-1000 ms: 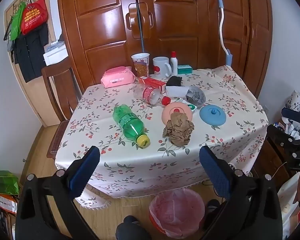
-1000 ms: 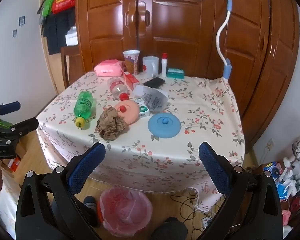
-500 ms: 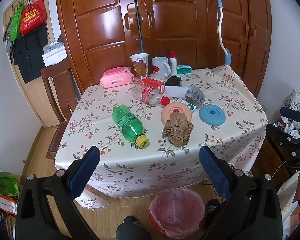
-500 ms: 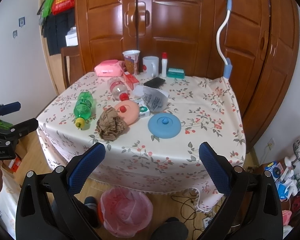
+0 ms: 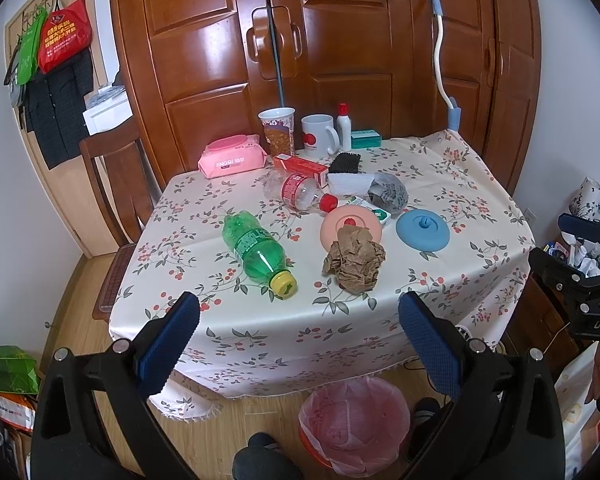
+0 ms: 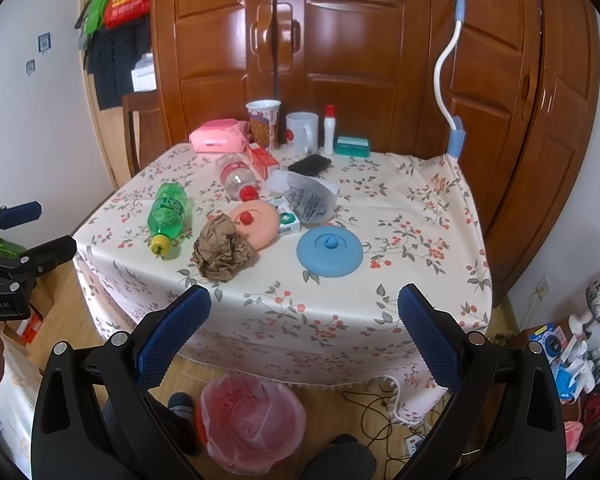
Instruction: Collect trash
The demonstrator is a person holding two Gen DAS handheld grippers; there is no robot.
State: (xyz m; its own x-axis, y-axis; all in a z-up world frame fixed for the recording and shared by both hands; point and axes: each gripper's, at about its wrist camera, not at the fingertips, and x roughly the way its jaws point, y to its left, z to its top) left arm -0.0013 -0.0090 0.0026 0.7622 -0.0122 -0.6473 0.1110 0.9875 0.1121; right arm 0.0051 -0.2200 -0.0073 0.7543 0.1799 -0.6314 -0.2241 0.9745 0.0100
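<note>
I look at a small table with a flowered cloth, standing in front of a big brown wardrobe.

My left gripper hangs before the near edge of the table, its blue pads spread wide and holding nothing. My right gripper is the same, wide apart and empty, a little more to the right side of the table. Each gripper sees the other one at the border of its view.

Just beyond the left fingers lies a green bottle on its side, the yellow cap toward me. Beside it, to the right, sits a crumpled brown paper ball, touching a pink round lid behind it. A blue round lid lies apart on the right.

Farther back there is a clear bottle with red cap on its side, a red box, a small green and white box, a grey plastic bag and a black brush. At the far edge stand a pink wipes pack, a paper cup, a white mug, a small white bottle and a teal box.

On the floor under the near edge stands a bin with a pink bag, between the two grippers. A wooden chair is at the left side, and a white phone holder is clamped at the far right corner.
</note>
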